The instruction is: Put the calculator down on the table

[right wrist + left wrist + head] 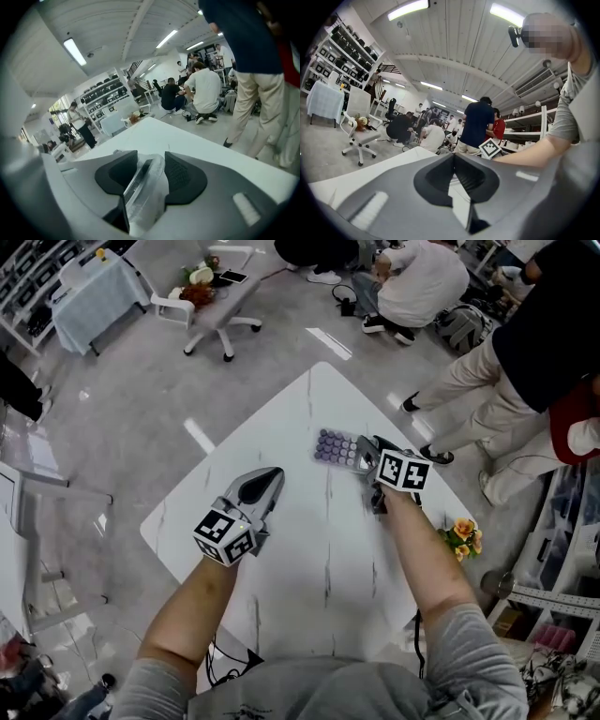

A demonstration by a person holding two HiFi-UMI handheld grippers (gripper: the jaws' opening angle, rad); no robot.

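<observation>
Over the white marble table (314,559), the right gripper (365,458) clamps the calculator (335,447), while the left gripper (270,479) is closed and empty.

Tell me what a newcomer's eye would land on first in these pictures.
The purple-keyed calculator, clamped by its edge in the right tongs over the far part of the white marbled table, stands out first. The left tongs are shut on nothing above the table's left side. Beyond the table, several people crowd the grey floor.
</observation>
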